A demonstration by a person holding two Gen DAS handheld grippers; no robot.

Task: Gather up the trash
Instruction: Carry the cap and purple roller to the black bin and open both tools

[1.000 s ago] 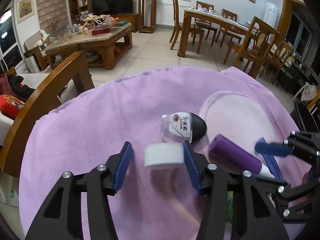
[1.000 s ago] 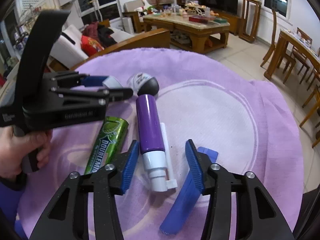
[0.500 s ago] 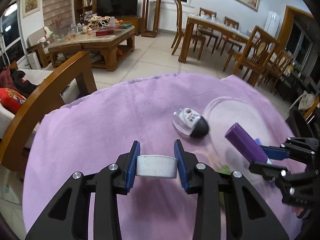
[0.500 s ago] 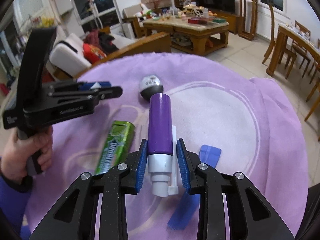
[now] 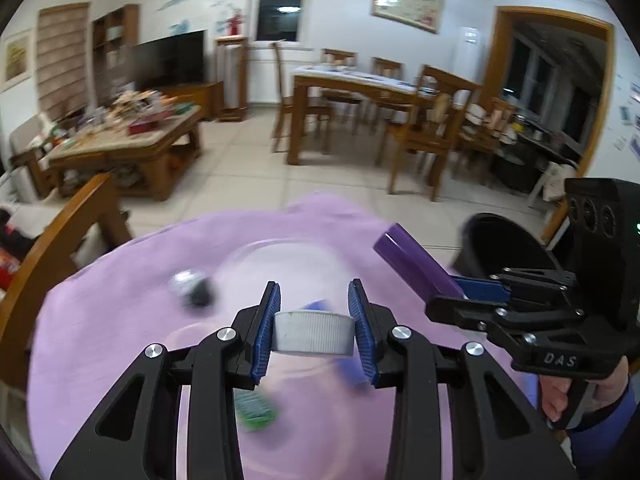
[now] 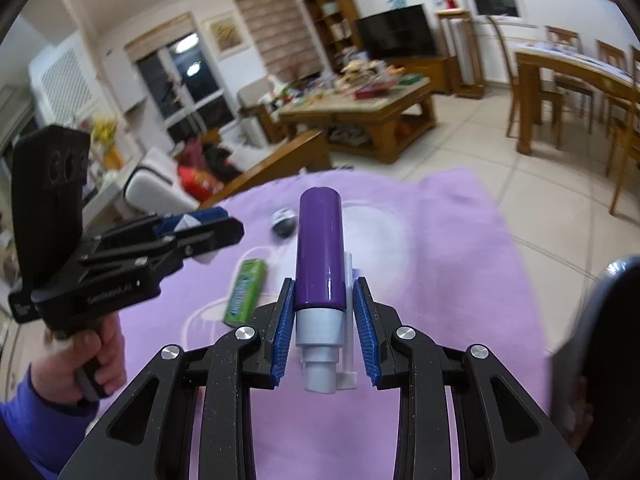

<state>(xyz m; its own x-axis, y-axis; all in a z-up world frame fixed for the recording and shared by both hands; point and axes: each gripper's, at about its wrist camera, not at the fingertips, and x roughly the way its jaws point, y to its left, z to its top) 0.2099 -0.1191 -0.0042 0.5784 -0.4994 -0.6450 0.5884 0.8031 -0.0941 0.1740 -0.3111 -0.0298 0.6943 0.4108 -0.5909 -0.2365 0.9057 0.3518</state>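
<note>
My left gripper (image 5: 314, 330) is shut on a white ribbed bottle cap (image 5: 313, 335) and holds it above the purple cloth (image 5: 120, 320). My right gripper (image 6: 322, 326) is shut on a purple tube with a white neck (image 6: 320, 256), lifted off the cloth; the tube also shows in the left wrist view (image 5: 416, 268). A green packet (image 6: 245, 292) and a small clear-and-black bottle (image 6: 284, 222) lie on the cloth. A blue flat piece (image 5: 320, 306) lies blurred under the left gripper. A black bin (image 5: 508, 248) stands at the right past the table.
The table is round under the purple cloth (image 6: 460, 260). A wooden chair back (image 5: 60, 248) stands at its left edge. The black bin's rim (image 6: 600, 320) is close at the right of the right gripper. A coffee table and a dining set stand farther off.
Both grippers have risen from the cloth with their items and swung right toward the black bin. The left one closed on the cap, the right one on the purple tube.
</note>
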